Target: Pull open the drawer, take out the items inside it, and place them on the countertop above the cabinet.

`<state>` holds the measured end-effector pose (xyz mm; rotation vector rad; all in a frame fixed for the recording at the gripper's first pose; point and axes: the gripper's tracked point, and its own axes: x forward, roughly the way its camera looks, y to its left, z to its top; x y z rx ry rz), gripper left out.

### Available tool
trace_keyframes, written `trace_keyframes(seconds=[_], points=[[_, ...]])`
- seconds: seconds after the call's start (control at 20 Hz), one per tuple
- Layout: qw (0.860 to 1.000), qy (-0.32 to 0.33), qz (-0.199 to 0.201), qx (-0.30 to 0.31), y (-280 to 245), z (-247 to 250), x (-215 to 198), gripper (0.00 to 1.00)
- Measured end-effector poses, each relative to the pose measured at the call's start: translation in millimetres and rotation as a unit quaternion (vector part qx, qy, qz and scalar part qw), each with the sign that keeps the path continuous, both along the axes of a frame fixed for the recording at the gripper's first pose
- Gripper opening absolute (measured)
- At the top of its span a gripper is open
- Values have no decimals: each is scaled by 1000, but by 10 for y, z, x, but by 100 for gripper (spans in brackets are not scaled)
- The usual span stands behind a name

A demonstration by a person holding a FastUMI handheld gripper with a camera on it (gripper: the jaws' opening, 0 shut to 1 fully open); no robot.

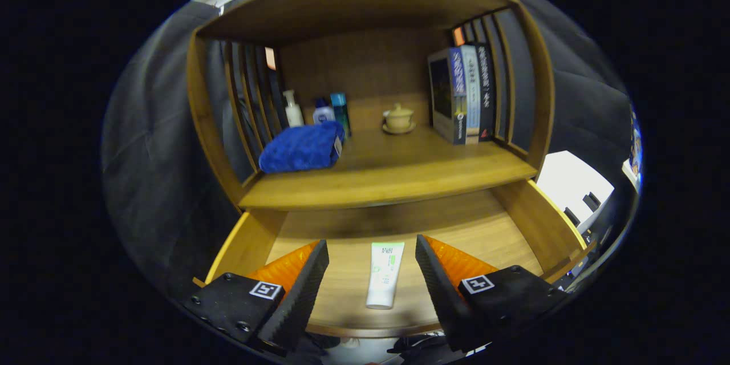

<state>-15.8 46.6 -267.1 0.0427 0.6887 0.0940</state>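
1. On the left of the wooden countertop (388,174), a folded blue cloth (302,148) with a nubbly, plush surface is lying near the front edge, beside the cabinet's slatted side.
2. Behind the cloth, a pale pump bottle (293,108), a small white-capped bottle (323,112) and a tall teal box (341,113) are standing close together against the back panel.
3. Toward the middle, a rounded, lidded beige cup (398,117) is sitting on a matching saucer.
4. On the right, a row of books (465,94) is standing upright against the slatted side.
5. Below the countertop, the smooth wooden drawer (536,222) is standing pulled open.
6. A flat white tube (383,275) with green print is lying on the drawer floor, cap end toward the camera.
7. The gripper (372,271) is hanging over the drawer, its two black ribbed fingers (305,285) spread wide apart with orange backing behind them. The tube is lying between them, touching neither.
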Motion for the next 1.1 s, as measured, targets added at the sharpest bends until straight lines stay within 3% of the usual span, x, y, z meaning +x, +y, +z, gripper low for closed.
trace_keyframes(seconds=[0.4,0.85,1.05,1.1], points=[[977,200,29,-65,5,-872,18,99],[953,290,25,-88,54,-1334,-149,99],[947,302,29,-105,107,-1486,-188,93],[946,304,30,-110,32,-1480,-191,88]])
